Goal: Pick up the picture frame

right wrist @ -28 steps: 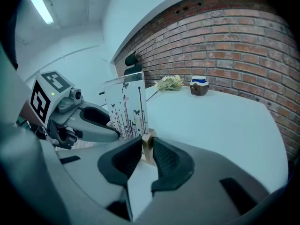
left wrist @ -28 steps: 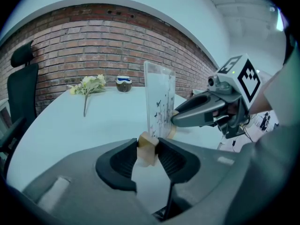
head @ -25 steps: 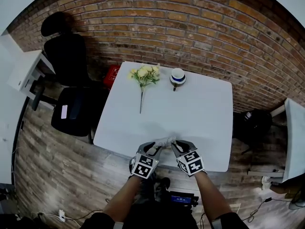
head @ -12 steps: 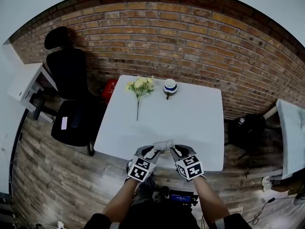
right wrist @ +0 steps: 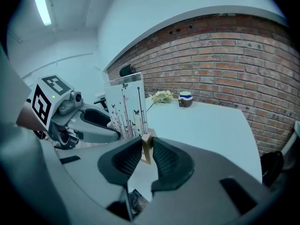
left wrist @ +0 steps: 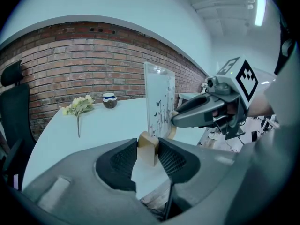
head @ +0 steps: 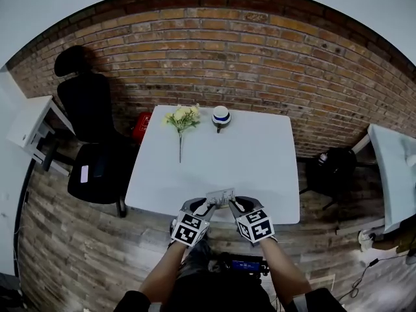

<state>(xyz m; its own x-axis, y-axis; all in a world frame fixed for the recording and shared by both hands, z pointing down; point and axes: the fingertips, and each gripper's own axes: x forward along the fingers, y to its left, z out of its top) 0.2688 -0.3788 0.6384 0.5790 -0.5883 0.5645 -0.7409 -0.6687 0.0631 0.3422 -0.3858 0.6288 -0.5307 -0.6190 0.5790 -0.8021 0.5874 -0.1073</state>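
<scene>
Gripping w/ L gripper [left wrist: 148, 144] the wooden foot [left wrist: 149, 154] at the left end of frame [left wrist: 160, 102], jaws fairly wide yet pressed on the block both sides; gripping w/ R gripper [right wrist: 147, 146] the thinner foot at the right end, pads about half apart & tight on it. Holding frame upright btwn the two, long axis running L-R across the body, clear panel rising above the jaws, over near edge of table [head: 260, 168] & prob. lifted off it. Judging both hands equally near, so calls for an even raise, ends kept level, no twisting.
</scene>
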